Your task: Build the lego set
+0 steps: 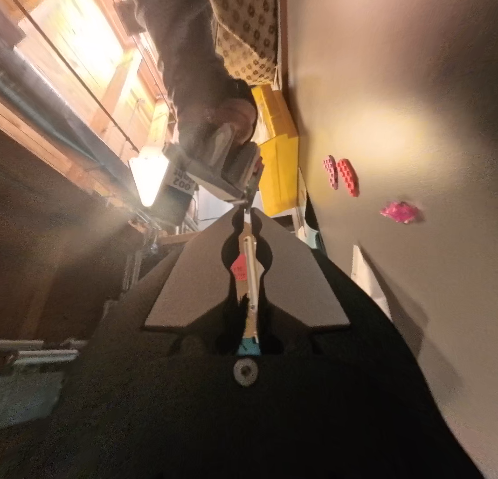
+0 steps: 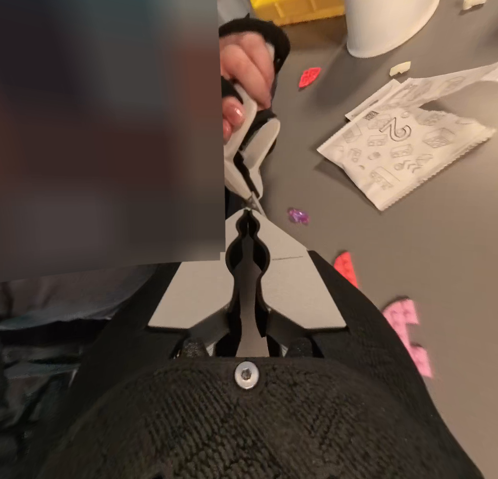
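Your right tool and left tool are both clenched tip-to-tip on a tiny pale piece; it looks light, stiff and easily dropped, so pinch it squarely.

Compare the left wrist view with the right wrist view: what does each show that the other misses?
Only the left wrist view: a bright lamp, wood-framed windows and a patterned cushion.
Only the right wrist view: a white pot, printed paper packets and a small cream piece.
Both: the grey table, the yellow bin, a magenta piece, a red studded plate, and the left gripper and right gripper tip to tip.
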Tool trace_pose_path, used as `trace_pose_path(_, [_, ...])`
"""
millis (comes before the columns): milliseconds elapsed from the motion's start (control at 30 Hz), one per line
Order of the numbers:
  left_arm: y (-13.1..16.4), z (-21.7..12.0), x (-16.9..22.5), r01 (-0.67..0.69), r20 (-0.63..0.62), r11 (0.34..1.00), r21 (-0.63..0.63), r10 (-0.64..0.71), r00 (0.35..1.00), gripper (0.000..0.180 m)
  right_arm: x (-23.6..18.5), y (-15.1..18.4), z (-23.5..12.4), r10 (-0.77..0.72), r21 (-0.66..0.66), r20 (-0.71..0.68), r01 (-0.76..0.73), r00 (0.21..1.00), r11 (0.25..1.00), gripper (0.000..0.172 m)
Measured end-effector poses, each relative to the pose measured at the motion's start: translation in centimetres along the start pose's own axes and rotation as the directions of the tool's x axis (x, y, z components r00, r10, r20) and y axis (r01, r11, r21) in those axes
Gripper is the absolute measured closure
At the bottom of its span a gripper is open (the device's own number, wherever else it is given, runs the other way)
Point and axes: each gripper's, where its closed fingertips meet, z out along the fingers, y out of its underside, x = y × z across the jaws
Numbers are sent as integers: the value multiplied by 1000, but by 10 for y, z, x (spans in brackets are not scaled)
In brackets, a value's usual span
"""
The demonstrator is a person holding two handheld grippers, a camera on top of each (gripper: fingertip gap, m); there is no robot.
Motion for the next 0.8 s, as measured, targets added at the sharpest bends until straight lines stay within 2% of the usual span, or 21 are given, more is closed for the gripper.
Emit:
trace_pose_path(33, [4,7,2,53,-14,999,-13,-53,999,177,5,4,-6,-20,-11,-14,19,1000,1000,172])
trace_pose_path(133, [15,26,6,270,-64,961,-57,-273,960,178,27,4,-31,-27,71,-79,33,997,997,172])
trace_pose_path(167, [19,31,2,258,-44,964,-61,-261,964,178,31,-2,-40,-4,141,-73,14,997,990,166])
trace_pose_path(200, [23,37,-2,205,-20,977,-64,-207,978,178,34,-6,-49,18,202,-55,-7,998,979,152])
trace_pose_path(233, [24,42,-3,164,-13,985,-60,-165,986,178,37,-6,-55,30,229,-40,-20,999,973,149])
trace_pose_path(333, [20,56,-4,126,-18,992,-8,-126,992,178,49,4,-64,42,218,-44,-32,998,975,145])
trace_pose_path(433, [22,68,0,60,-30,998,15,-60,998,178,46,11,-66,50,181,32,-55,998,982,148])
trace_pose_path(567, [28,79,9,45,-54,999,15,-44,998,178,54,22,-71,16,124,30,-19,999,992,165])
trace_pose_path(667, [42,88,23,213,-109,975,-57,-218,970,175,69,24,-76,-35,127,-51,41,998,991,168])
trace_pose_path(800, [68,93,34,451,-128,866,-215,-483,866,167,100,35,-82,-74,77,-227,94,971,993,169])
